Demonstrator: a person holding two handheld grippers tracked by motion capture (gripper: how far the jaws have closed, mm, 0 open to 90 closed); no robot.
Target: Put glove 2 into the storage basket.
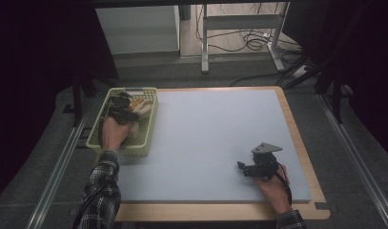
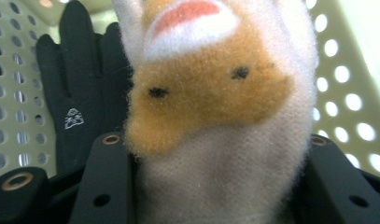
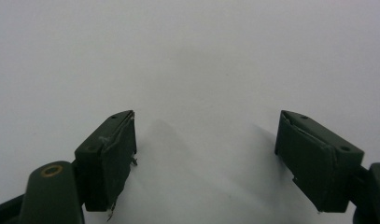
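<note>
High view: the left claw [image 1: 121, 110] reaches into the pale green perforated basket [image 1: 97, 131] at the counter's [image 1: 210, 138] left edge; the right claw [image 1: 258, 167] rests on the grey mat.

Left gripper view: its jaws clamp a fuzzy orange-and-white plush toy [image 2: 215, 107] — a black glove [image 2: 80, 93] lies beside it.

Right gripper view: jaws spread wide, nothing between them.

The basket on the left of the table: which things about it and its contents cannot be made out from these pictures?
- Fuzzy toy: cropped by the left gripper view's edges; in the high view, the left gripper covers most of it.
- Black glove: partly behind the toy and jaws.
- Basket floor: covered by the hand and contents.
- Whether more items lie there: cannot tell.
</note>
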